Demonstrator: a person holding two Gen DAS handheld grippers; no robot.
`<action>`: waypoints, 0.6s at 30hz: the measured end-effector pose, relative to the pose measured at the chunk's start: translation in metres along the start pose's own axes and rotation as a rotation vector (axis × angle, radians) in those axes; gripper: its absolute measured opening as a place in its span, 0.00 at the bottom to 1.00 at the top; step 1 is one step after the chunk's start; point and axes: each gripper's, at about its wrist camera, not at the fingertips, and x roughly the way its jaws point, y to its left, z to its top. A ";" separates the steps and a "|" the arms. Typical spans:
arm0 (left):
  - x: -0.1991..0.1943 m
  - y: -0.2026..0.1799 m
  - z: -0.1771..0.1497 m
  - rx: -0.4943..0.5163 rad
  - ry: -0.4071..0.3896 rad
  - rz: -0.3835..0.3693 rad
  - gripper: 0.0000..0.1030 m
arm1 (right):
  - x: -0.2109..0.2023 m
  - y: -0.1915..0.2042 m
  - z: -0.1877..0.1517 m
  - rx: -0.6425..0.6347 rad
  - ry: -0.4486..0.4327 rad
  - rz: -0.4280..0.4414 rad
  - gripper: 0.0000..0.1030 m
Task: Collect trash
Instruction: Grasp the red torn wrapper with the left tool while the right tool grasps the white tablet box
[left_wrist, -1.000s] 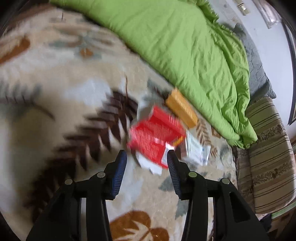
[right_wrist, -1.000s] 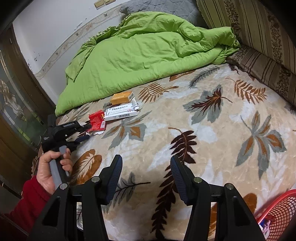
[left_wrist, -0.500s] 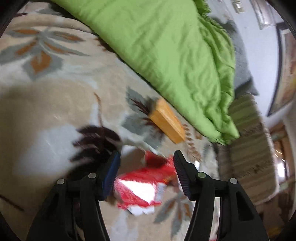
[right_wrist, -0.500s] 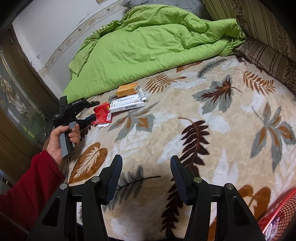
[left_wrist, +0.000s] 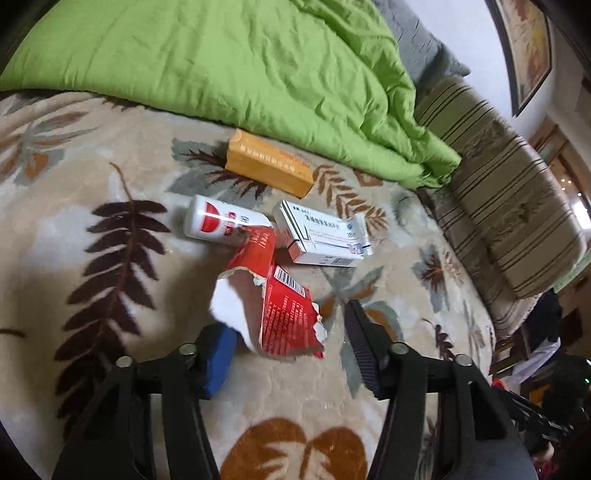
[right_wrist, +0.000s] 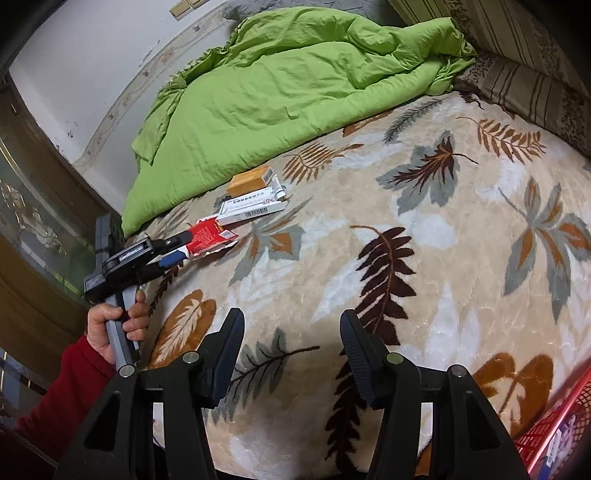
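Just torn red box (left_wrist: 275, 306) between left gripper (left_wrist: 291, 343) jaws

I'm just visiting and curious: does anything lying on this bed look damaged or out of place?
Yes. The red box is ripped open, its white inside showing, between the left gripper fingers. An orange box, white box and small bottle litter the blanket.

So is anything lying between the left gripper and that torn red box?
Nothing visible. The torn red box already lies between the fingers of the left gripper, whose jaws have just been closing. The white bottle and the white medicine box lie just beyond it, the orange box further back, on the leaf-patterned blanket.
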 end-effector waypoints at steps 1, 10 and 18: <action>0.007 -0.003 0.000 0.004 0.012 0.015 0.46 | 0.000 0.001 0.000 -0.006 0.003 -0.002 0.56; 0.005 -0.029 -0.010 0.053 -0.052 0.282 0.07 | 0.002 0.002 0.001 -0.015 0.009 -0.004 0.56; -0.072 -0.048 -0.032 0.027 -0.270 0.396 0.07 | 0.023 0.024 0.030 -0.095 0.056 0.021 0.56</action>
